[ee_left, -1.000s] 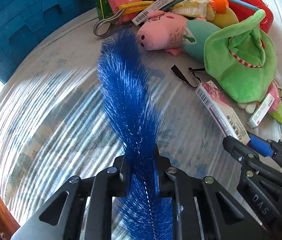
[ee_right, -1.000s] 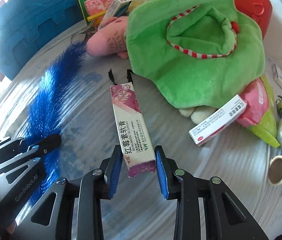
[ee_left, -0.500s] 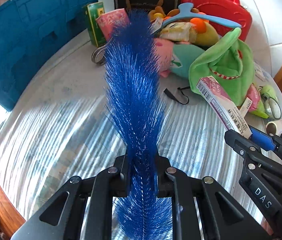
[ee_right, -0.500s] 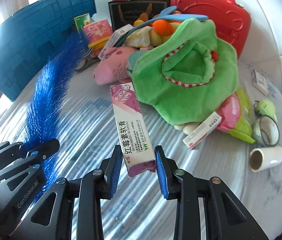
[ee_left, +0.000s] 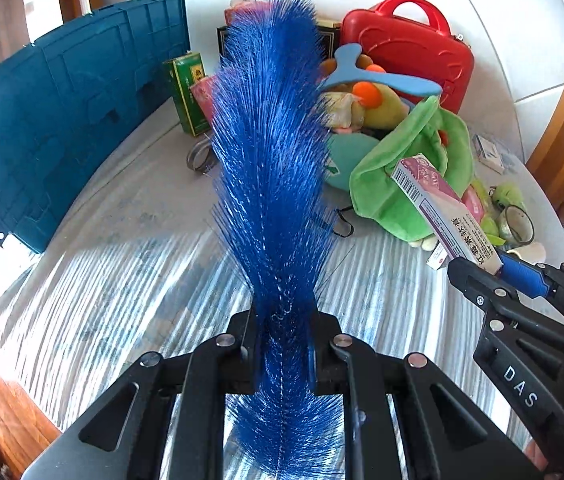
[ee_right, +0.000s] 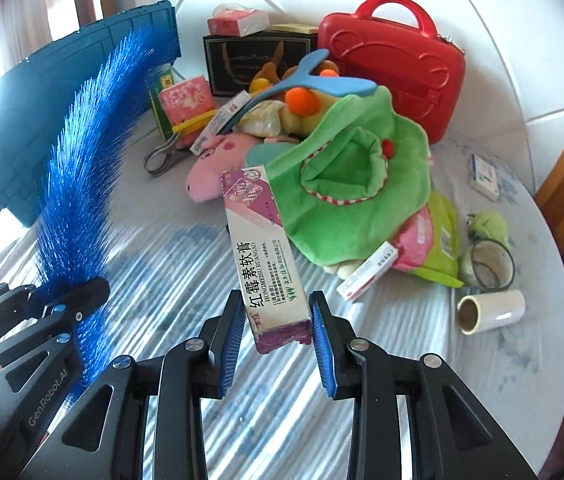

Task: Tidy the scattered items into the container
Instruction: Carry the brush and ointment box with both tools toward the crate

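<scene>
My left gripper (ee_left: 282,332) is shut on a long blue bristle brush (ee_left: 270,152), which stands up off the table and hides part of the pile behind it. My right gripper (ee_right: 278,320) is shut on the near end of a pink and white ointment box (ee_right: 262,240), held clear above the striped tablecloth (ee_right: 170,264). In the left wrist view that box (ee_left: 442,208) and the right gripper (ee_left: 494,272) show at the right. The brush (ee_right: 82,184) and left gripper (ee_right: 70,296) show at the left of the right wrist view. A dark blue crate (ee_left: 62,120) stands at the far left.
A pile lies at the back: green plush hat (ee_right: 362,184), pink pig toy (ee_right: 218,160), red case (ee_right: 394,64), black box (ee_right: 258,56), light blue boomerang (ee_right: 318,80), metal clip (ee_right: 162,156). At the right are a paper roll (ee_right: 490,312), small boxes (ee_right: 366,276) and the table edge.
Both grippers have risen off the table with the brush and the ointment box. The brush tip has swung up from the cloth, and more of the crate and back wall shows.
</scene>
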Demonstrator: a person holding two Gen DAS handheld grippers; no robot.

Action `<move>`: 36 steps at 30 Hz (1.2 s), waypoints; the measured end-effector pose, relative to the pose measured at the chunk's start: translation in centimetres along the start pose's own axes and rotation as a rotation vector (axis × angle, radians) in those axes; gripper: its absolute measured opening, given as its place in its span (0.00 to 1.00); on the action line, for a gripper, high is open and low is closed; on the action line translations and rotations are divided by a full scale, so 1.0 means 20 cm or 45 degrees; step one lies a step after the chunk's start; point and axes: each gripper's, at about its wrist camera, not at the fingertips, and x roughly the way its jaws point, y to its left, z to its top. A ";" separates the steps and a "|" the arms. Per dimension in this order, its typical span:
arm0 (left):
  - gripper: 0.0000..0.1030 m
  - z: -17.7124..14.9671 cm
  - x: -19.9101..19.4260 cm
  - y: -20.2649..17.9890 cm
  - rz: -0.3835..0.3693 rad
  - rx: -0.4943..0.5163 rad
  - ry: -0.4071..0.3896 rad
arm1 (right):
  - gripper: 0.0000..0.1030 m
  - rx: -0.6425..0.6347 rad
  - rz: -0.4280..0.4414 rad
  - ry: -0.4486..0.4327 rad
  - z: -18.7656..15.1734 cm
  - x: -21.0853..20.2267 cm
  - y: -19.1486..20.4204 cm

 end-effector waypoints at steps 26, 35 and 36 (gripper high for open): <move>0.15 0.42 -0.32 0.77 -0.039 0.203 -0.203 | 0.31 0.085 -0.158 -0.202 0.43 -0.31 0.66; 0.15 0.66 -0.58 1.08 -0.096 0.294 -0.295 | 0.31 0.111 -0.240 -0.264 0.68 -0.49 0.97; 0.15 0.69 -0.59 1.10 -0.093 0.288 -0.301 | 0.31 0.099 -0.240 -0.273 0.71 -0.50 1.00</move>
